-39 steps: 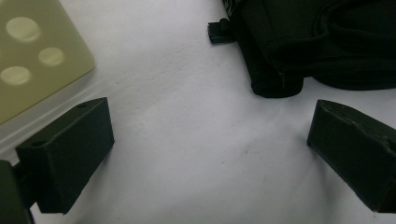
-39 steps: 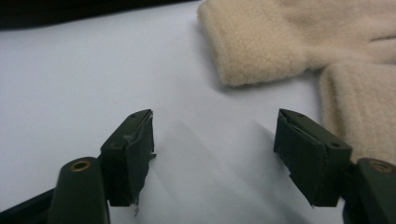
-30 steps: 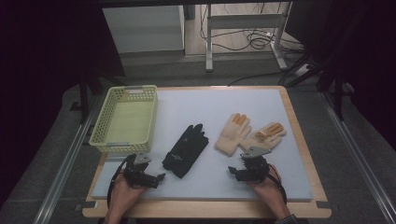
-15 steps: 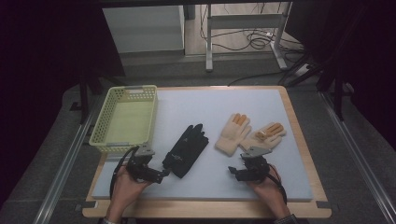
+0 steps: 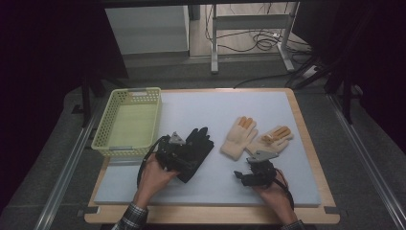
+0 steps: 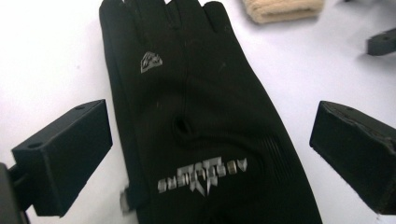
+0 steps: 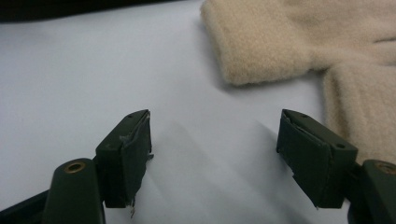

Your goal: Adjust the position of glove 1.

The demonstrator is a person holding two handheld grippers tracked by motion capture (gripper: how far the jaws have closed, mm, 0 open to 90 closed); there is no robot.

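L gripper [image 5: 184, 160] over black glove [image 5: 198, 148] near mat centre, jaws wide apart either side of it, nothing gripped, R gripper [image 7: 212, 154] jaws spread over bare mat [image 5: 201, 112], empty, cream gloves [image 5: 239, 136] just beside, basket [image 5: 128, 149] far left

One black glove [image 5: 195, 151], two cream gloves [image 5: 239, 138] — one basket [image 5: 128, 123], two grippers [image 5: 239, 176]

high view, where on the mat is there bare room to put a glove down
The far half of the mat, beyond the black glove and cream gloves, is bare. So is the near strip between the two hands. The yellow basket is empty. It is crowded mid-mat, where the left gripper sits over the black glove.
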